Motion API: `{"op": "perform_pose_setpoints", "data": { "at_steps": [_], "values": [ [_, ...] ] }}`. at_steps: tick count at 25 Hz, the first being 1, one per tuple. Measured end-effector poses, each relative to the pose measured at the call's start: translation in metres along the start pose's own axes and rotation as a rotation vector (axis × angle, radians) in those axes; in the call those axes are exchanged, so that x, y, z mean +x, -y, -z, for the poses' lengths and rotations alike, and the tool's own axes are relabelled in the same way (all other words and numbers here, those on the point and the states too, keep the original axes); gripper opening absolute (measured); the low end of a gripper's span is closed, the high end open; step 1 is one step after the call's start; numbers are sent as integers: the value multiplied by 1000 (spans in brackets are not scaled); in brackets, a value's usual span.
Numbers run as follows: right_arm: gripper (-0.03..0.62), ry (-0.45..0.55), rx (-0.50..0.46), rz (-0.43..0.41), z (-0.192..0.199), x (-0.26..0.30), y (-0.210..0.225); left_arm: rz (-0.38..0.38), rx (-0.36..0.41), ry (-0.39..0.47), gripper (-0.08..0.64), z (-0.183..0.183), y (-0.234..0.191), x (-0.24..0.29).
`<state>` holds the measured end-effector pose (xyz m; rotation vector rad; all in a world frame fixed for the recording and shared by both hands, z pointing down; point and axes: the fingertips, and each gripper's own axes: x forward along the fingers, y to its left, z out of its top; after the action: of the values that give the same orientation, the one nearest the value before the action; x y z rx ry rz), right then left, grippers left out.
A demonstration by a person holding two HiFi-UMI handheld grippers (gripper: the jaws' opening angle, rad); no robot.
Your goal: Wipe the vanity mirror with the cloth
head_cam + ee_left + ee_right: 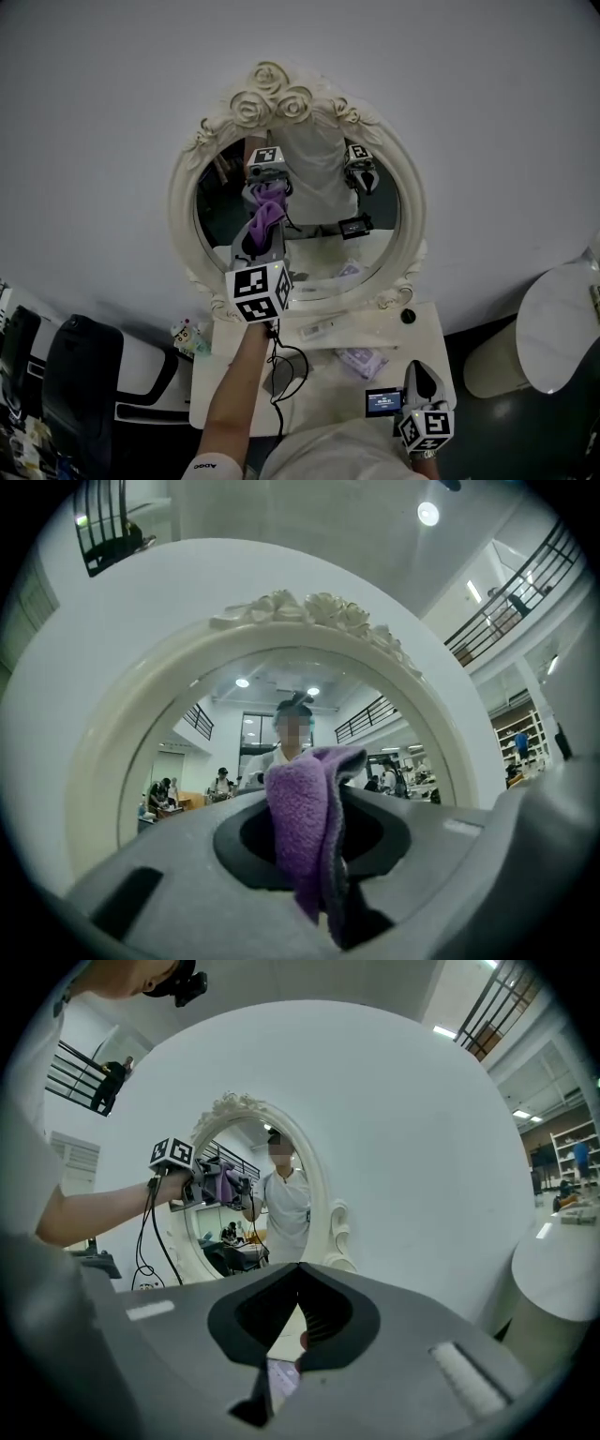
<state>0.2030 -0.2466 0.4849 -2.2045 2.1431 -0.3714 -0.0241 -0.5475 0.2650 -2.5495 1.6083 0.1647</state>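
An oval vanity mirror point(375, 225) in a cream frame carved with roses point(272, 94) stands on a white table against the wall. My left gripper point(266, 230) is raised in front of the glass's left half, shut on a purple cloth point(268, 216); I cannot tell if the cloth touches the glass. In the left gripper view the cloth point(305, 822) hangs folded between the closed jaws, with the mirror frame point(94, 761) close ahead. My right gripper point(419, 370) rests low over the table's right end, shut and empty point(299, 1266). From there the mirror point(253, 1213) and the left gripper point(202, 1185) show at left.
On the white vanity table point(431, 328) lie a pale remote-like bar point(323, 328), a purple packet point(361, 359) and a small black knob point(408, 317). A black cable point(286, 370) trails from the left gripper. A black chair point(80, 375) stands left, a round white stand point(562, 328) right.
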Motion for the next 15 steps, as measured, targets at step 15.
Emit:
{"op": "perform_pose_setpoints", "data": {
  "at_steps": [15],
  "values": [
    [6,0,-28,-37,-3,18,-23,-224,21,1,95,6,-112,-34]
  ]
}}
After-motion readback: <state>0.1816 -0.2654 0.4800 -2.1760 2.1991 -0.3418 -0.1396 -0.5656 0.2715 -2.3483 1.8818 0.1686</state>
